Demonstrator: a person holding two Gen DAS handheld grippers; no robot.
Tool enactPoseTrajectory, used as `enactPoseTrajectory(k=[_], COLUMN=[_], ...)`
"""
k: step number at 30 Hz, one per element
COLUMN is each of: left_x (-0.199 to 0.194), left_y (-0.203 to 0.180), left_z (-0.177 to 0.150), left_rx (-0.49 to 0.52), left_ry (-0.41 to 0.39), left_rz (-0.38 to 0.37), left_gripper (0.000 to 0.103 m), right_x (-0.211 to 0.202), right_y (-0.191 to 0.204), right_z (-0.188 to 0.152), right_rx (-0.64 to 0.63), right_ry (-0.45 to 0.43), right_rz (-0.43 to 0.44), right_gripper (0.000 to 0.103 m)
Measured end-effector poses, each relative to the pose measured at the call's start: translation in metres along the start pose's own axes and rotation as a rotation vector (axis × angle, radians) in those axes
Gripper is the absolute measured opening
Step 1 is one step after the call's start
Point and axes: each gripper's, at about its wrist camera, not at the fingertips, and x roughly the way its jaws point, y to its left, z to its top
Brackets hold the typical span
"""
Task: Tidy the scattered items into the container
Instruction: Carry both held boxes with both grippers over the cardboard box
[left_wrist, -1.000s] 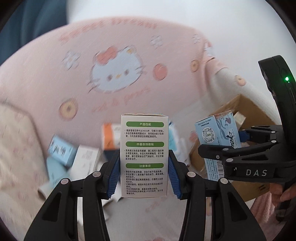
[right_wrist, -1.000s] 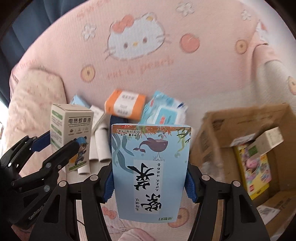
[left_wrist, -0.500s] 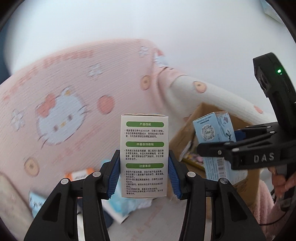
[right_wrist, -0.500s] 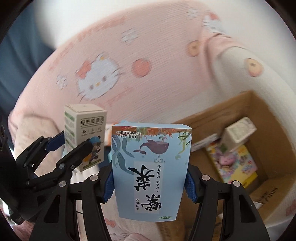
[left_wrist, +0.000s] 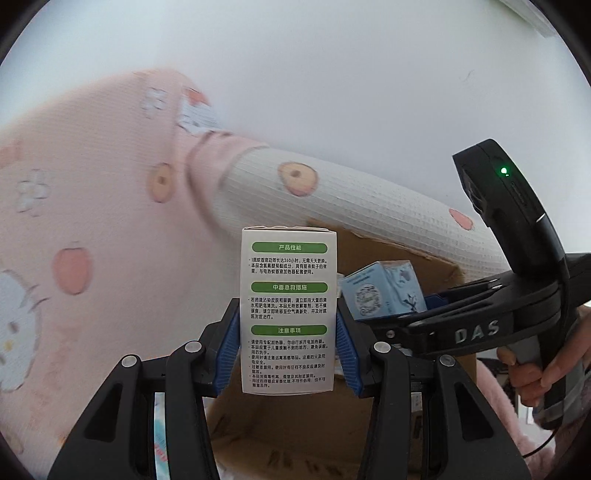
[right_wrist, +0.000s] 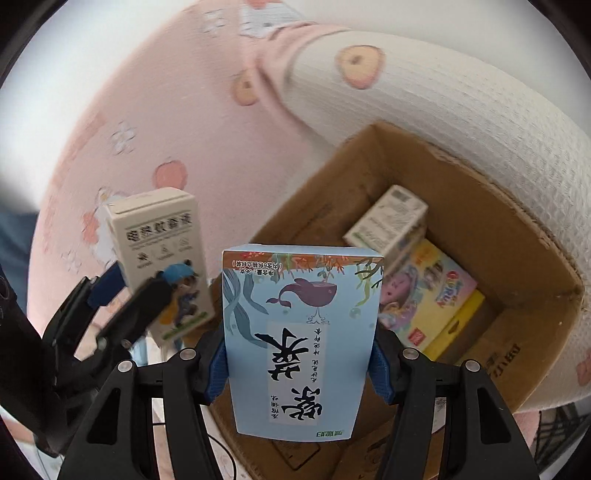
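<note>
A pink blanket (right_wrist: 147, 122) with cartoon prints is seen across the back, but it is blurred and its pictures are hard to make out. A white quilted roll (right_wrist: 461, 110) is laid along the far side of the carton (right_wrist: 532, 258). The carton is open at the top; its near wall is hidden behind the tongs. Inside it, a colourful flat pack (right_wrist: 432, 291) and a small pale box (right_wrist: 388, 221) are seen, both partly covered.

The blue box (right_wrist: 301, 343) is gripped by the right tongs (right_wrist: 299, 369), held over the carton's near edge, its print upside down. The white box (left_wrist: 289, 314) is clamped in the left tongs (left_wrist: 288, 354), just beside the blue box and by the carton's left edge. Its small print is too fine to read. Only part of a hand (left_wrist: 535, 369) is seen on the right tongs' handle.
</note>
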Motion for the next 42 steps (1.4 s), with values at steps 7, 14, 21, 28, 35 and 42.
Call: enactPoseTrajectory(k=[7, 14, 21, 28, 35, 42], left_x=[0.041, 0.079, 0.118, 0.142, 0.153, 0.166], left_y=[-0.002, -0.011, -0.016, -0.015, -0.009, -0.004], left_z=[0.017, 0.009, 0.019, 0.033, 0.039, 0.031], left_rx=[0.039, 0.123, 0.161, 0.190, 0.147, 0.164], left_ry=[0.126, 0.263, 0.323, 0.342, 0.349, 0.387], left_rz=[-0.064, -0.092, -0.125, -0.175, -0.248, -0.226], left_gripper=[0.051, 0.051, 0.051, 0.051, 0.051, 0.051], right_x=[0.029, 0.034, 0.046, 0.049, 0.044, 0.032], right_y=[-0.045, -0.073, -0.089, -0.099, -0.109, -0.106], right_z=[0.005, 0.006, 0.000, 0.003, 0.005, 0.001], right_rx=[0.223, 0.296, 0.404, 0.493, 0.513, 0.475], right_ry=[0.151, 0.121, 0.127, 0.094, 0.057, 0.047], right_rz=[-0.016, -0.197, -0.287, -0.345, -0.349, -0.353], right_gripper=[0.060, 0.060, 0.060, 0.060, 0.060, 0.059])
